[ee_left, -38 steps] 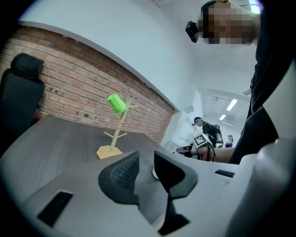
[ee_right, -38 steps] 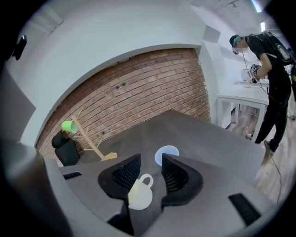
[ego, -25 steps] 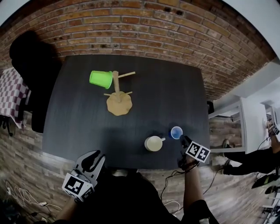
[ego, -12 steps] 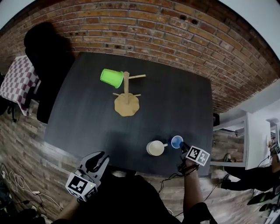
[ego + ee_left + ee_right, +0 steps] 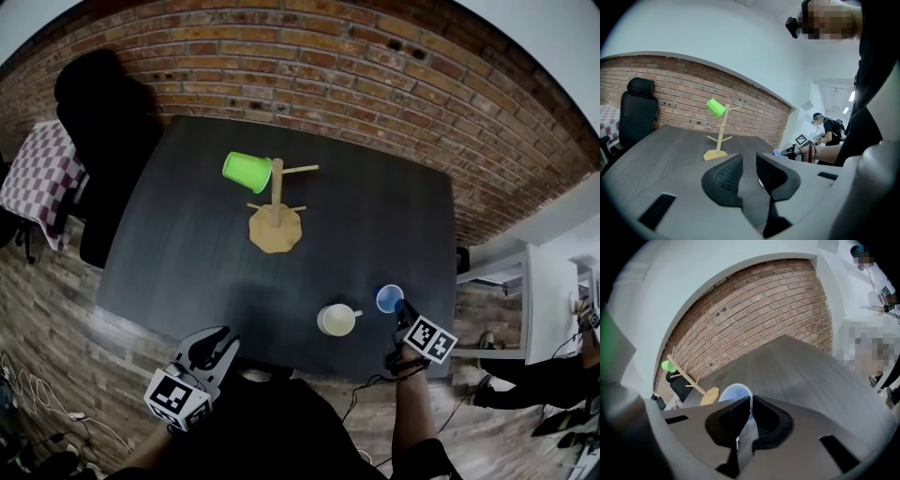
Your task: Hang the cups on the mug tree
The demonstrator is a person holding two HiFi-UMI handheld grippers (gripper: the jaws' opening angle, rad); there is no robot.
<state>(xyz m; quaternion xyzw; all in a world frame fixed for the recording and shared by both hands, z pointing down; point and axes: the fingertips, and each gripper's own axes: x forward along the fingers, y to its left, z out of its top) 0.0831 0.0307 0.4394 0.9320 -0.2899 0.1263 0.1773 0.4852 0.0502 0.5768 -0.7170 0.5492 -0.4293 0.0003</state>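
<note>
At the lower left of the head view, my left tool (image 5: 217,339) hangs just off the bench (image 5: 169,253) edge, its jaws partly apart with nothing between them. Toward upper centre, the green cup (image 5: 247,172) hangs sideways on the mug tree (image 5: 276,225). At lower right the cream mug (image 5: 336,320) stands near the blue cup (image 5: 390,298). My right tool (image 5: 401,309) has just been closing its jaws, which now pinch the blue cup's rim.
</note>
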